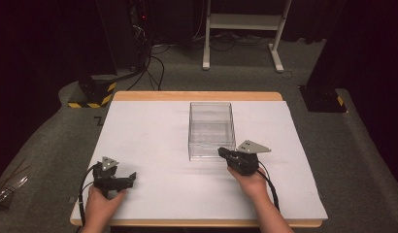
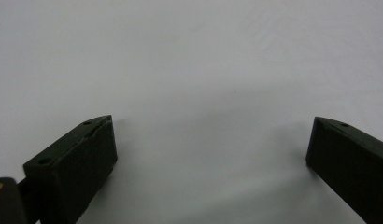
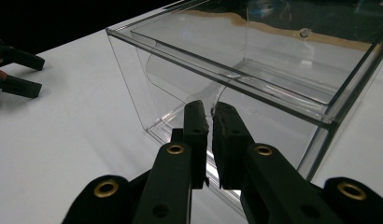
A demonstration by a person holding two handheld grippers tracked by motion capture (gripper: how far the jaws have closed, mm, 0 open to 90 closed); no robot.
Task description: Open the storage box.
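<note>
A clear plastic box (image 1: 211,129) stands open-topped at the middle of the white table (image 1: 153,141). My right gripper (image 1: 222,153) sits against the box's near wall, close to its right corner. In the right gripper view its jaws (image 3: 210,112) are nearly closed on a thin clear curved handle (image 3: 180,79) at the front of the clear box (image 3: 255,60). My left gripper (image 1: 132,177) rests low at the table's near left. It stands wide open (image 2: 210,140) over bare white surface with nothing between its fingers. It also appears far off as the left gripper (image 3: 17,72).
A wooden strip (image 1: 197,95) edges the table's far side. Beyond it are a white stand's legs (image 1: 240,43), cables (image 1: 153,63) and a black post base with yellow stripes (image 1: 92,94) on grey carpet. White surface lies bare around the box.
</note>
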